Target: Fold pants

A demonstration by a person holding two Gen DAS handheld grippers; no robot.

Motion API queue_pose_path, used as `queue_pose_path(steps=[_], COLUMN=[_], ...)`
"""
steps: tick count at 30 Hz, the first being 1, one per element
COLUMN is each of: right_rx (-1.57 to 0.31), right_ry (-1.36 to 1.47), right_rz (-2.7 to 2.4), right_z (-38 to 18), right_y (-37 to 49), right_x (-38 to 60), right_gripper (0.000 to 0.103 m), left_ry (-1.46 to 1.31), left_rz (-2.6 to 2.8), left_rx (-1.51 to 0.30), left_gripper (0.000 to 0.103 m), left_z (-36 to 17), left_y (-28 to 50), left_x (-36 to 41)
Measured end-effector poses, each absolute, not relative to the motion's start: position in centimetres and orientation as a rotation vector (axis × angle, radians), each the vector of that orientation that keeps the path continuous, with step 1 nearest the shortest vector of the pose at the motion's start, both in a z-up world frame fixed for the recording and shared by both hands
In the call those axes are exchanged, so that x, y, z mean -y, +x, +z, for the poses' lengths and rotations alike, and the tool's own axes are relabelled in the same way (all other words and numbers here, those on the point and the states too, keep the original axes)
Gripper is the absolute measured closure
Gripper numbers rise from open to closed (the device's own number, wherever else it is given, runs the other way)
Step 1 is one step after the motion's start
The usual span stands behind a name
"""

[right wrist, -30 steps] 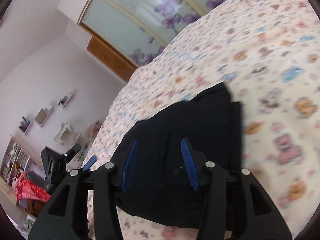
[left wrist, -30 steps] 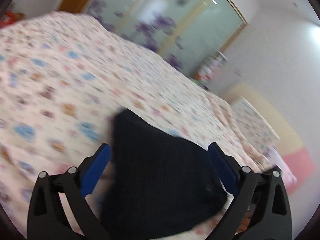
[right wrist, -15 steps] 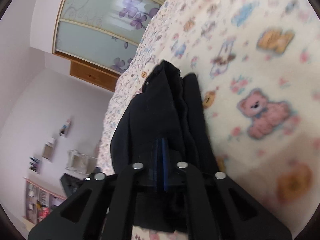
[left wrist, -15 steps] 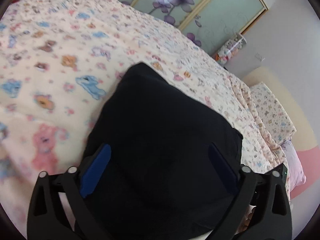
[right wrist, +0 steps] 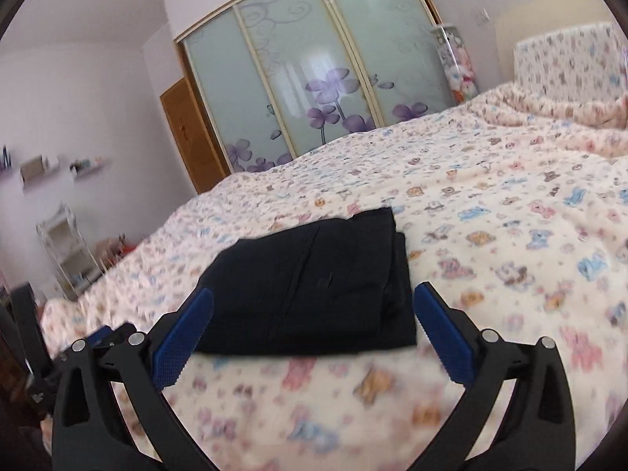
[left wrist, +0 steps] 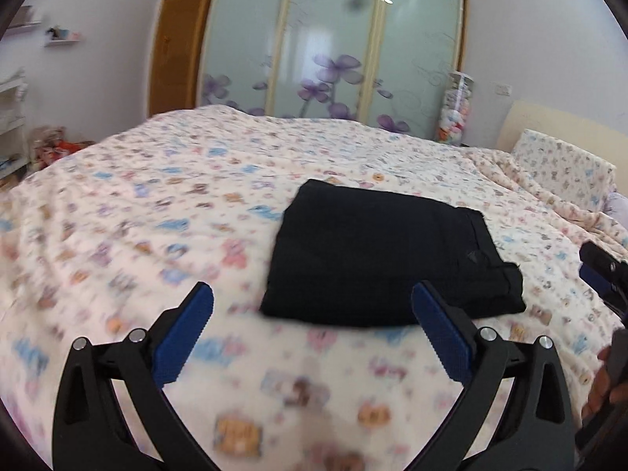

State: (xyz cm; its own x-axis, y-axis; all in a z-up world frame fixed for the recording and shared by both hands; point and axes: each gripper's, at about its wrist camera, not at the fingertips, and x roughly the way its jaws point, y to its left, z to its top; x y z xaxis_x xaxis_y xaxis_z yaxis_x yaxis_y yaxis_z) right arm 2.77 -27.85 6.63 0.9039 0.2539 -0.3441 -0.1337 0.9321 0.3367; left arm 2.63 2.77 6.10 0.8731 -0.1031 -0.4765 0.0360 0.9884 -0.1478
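Note:
Black pants (left wrist: pixel 392 255) lie folded into a compact rectangle on the bed (left wrist: pixel 137 216), their thicker layered edge on the right. My left gripper (left wrist: pixel 312 294) hovers just short of their near edge, open, its blue pads touching nothing. In the right wrist view the same pants (right wrist: pixel 314 286) lie flat in front of my right gripper (right wrist: pixel 312 298), whose jaws are opening wide with no cloth pinched between the pads. The right gripper's tip (left wrist: pixel 600 274) also shows at the right edge of the left view. Part of the left gripper (right wrist: pixel 102 337) shows low on the left in the right view.
The bed's cover (right wrist: pixel 510 235) has a pale animal print. A pillow (left wrist: pixel 561 168) lies at the head, on the right. Sliding doors (left wrist: pixel 333 51) with purple flowers stand behind the bed, next to a wooden door (left wrist: pixel 176 51). White shelves (right wrist: pixel 66 247) stand on the left. A hand (left wrist: pixel 604 384) is at the right edge.
Both grippers have pulled back from the pants and rolled level. The right gripper, shut on the pants' edge half a second ago, has opened and let go. The pants now lie flat.

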Motion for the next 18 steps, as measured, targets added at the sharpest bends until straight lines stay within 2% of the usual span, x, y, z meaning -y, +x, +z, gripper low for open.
queue_pose_path(steps=[4,11,18], right_rx=[-0.431,-0.391,-0.386], right_ry=[0.271,0.201,0.147], right_rz=[0.191,0.127,0.085], right_z=[5.4,3.6,2.9], right_y=[1.4,-2.1,-2.6], right_x=[25.8,23.2,22.5], right_gripper=[0.001,0.001,0.001], left_ry=[-0.145,0.055,0.120], left_rz=[-0.026,0.013,-0.004], left_rx=[-0.514,-0.431,-0.398], left_gripper=[0.002,0.002,0.002], left_z=[4.6,4.2,3.7], left_y=[0.6,-2.0,-3.0], left_x=[-2.6,-0.1,0.9])
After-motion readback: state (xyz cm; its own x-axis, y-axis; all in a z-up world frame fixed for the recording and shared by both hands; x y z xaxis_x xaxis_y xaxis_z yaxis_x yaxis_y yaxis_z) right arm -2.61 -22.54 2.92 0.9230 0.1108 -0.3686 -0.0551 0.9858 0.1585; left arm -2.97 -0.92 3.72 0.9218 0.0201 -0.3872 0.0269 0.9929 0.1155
